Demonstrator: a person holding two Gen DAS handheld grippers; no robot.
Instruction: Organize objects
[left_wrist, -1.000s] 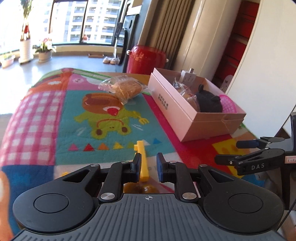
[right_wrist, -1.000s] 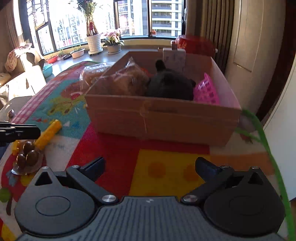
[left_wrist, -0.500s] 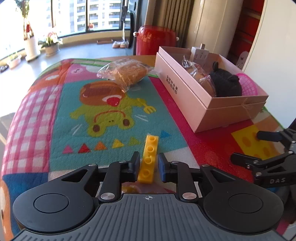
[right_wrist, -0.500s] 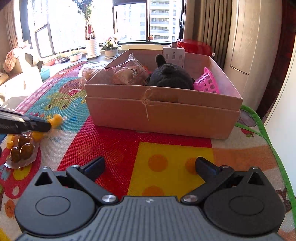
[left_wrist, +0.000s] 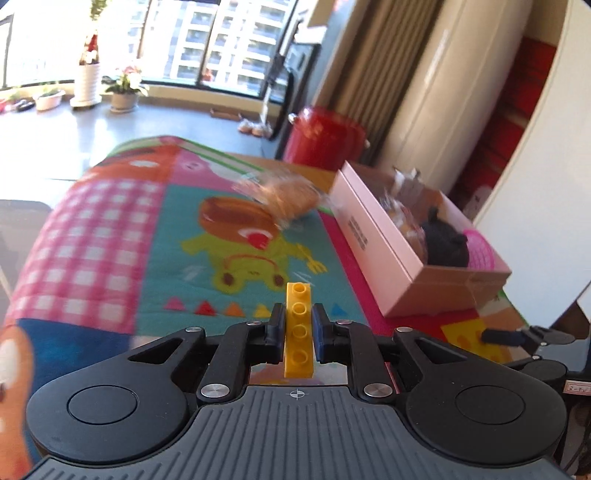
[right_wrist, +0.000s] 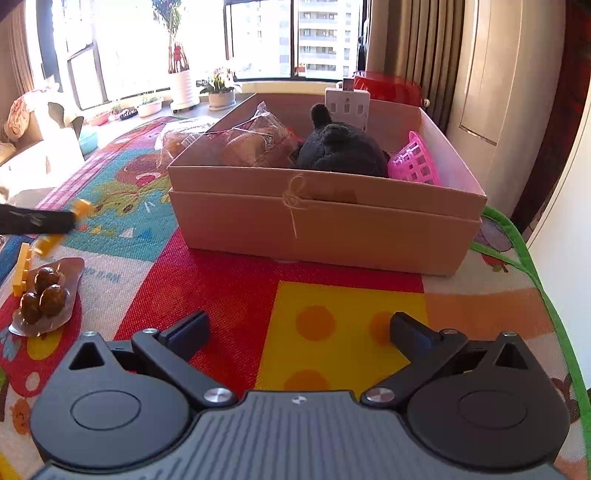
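Note:
My left gripper (left_wrist: 298, 326) is closing its jaws on a yellow toy brick (left_wrist: 298, 328), and the pads press its sides. The brick stands upright between them, above the colourful play mat (left_wrist: 110, 229). In the right wrist view that brick (right_wrist: 83, 207) sticks out of the left gripper (right_wrist: 37, 221) at the far left, off the mat. My right gripper (right_wrist: 299, 332) hangs open with nothing in it over a yellow patch of the mat, in front of the cardboard box (right_wrist: 325, 221). The box (left_wrist: 388, 251) lies to the right of the left gripper.
The box holds a bagged bread (right_wrist: 255, 142), a black plush (right_wrist: 340, 151), a pink basket (right_wrist: 417, 166) and a white plug adapter (right_wrist: 347, 107). Another bagged bread (left_wrist: 288, 199) lies on the mat left of the box. A packet of brown balls (right_wrist: 44, 295) and a second yellow brick (right_wrist: 22, 269) lie at the left.
The left gripper closed on the yellow brick and raised it off the mat, and its view tipped up. The right gripper has stayed open in about the same place.

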